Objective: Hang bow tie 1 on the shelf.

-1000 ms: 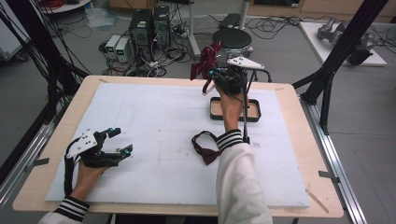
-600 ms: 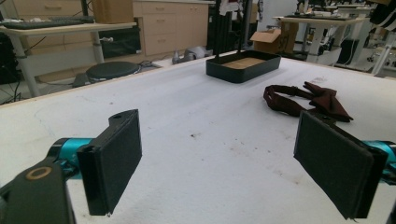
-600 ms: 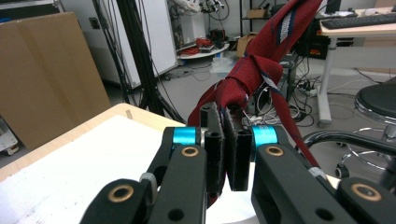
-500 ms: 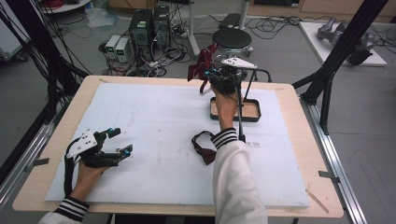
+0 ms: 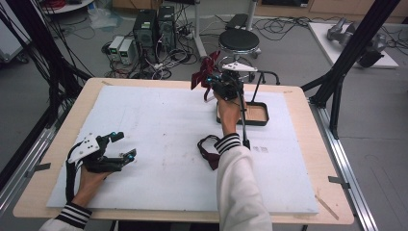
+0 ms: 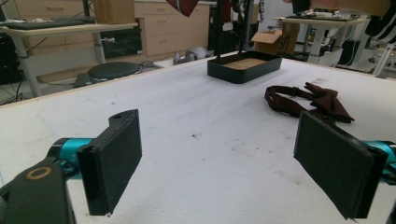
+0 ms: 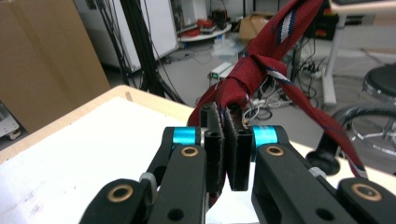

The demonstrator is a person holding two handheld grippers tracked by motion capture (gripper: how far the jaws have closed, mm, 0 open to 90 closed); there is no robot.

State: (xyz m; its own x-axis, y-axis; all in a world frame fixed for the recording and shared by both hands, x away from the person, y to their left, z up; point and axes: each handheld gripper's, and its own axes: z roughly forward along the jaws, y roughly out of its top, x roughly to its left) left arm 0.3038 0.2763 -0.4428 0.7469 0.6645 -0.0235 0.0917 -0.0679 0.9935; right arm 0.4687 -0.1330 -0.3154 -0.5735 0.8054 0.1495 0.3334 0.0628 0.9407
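Right gripper [image 7: 227, 140] has its jaws clamped on the red necktie [image 7: 261, 60], knot just above them. Left gripper [image 6: 224, 158] jaws wide open, bare worktop [image 6: 196, 107] between, bow tie [image 6: 308, 100] ahead.

One overhead view, two gripper-mounted.

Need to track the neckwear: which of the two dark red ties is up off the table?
The striped necktie, clamped in the right gripper and hanging above the black tray stand. The bow tie lies flat on the white mat, ungripped.
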